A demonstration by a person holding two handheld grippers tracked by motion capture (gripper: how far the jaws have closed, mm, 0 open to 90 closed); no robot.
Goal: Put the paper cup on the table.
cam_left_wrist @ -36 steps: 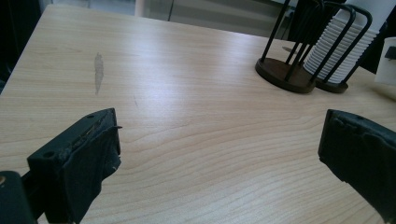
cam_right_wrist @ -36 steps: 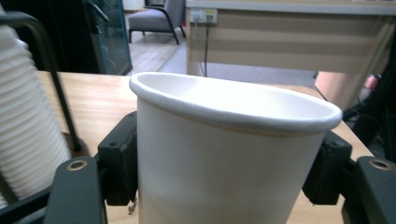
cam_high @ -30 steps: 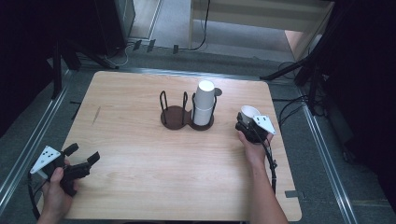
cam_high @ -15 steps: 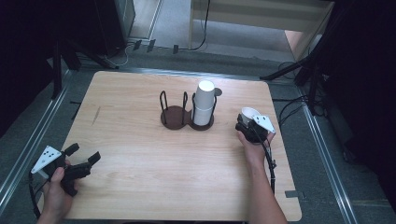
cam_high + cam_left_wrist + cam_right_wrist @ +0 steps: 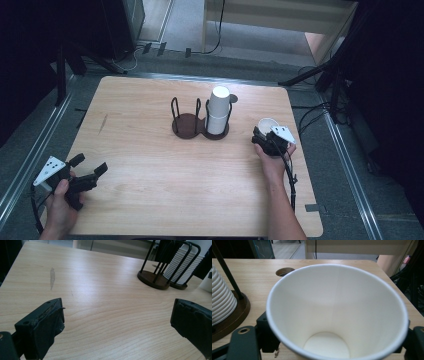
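Right gripper view showed the right gripper [image 5: 332, 345] clamped around a paper cup [image 5: 337, 310], its mouth open. The cup looked light and crushable, best held gently by its walls. At seven o'clock, the left gripper [image 5: 85, 172] gaped empty.

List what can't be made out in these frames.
- Right gripper pads: hidden by the paper cup, right gripper view.
- Cup stack top: cut off by the upper edge, left gripper view.
- Whether the cup's base touches the table: too small in the high view.
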